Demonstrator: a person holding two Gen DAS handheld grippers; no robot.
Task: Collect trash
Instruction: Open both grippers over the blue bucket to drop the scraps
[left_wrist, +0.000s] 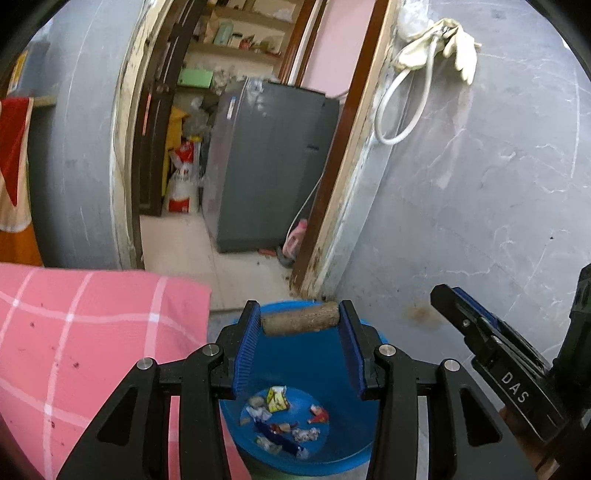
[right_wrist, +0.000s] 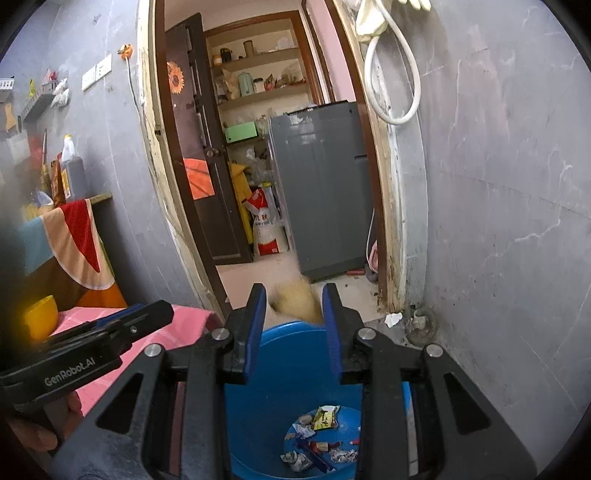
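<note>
A brown cardboard tube (left_wrist: 301, 318) lies crosswise between the blue pads of my left gripper (left_wrist: 300, 314), which is shut on it, above the blue bin (left_wrist: 334, 373). Wrappers and crumpled paper (left_wrist: 284, 417) lie on the bin's floor. My right gripper (right_wrist: 294, 301) hangs over the same blue bin (right_wrist: 295, 373). A blurred tan wad (right_wrist: 295, 301) fills the gap between its pads, and the gripper is shut on it. Each gripper shows from the side in the other's view: the right gripper (left_wrist: 448, 301) and the left gripper (right_wrist: 162, 314).
A pink checked cloth (left_wrist: 92, 332) covers a surface left of the bin. A grey wall (left_wrist: 480, 203) stands close on the right. An open doorway behind leads to a grey appliance (left_wrist: 269, 166). A crumpled paper (right_wrist: 393, 319) lies on the floor by the doorframe.
</note>
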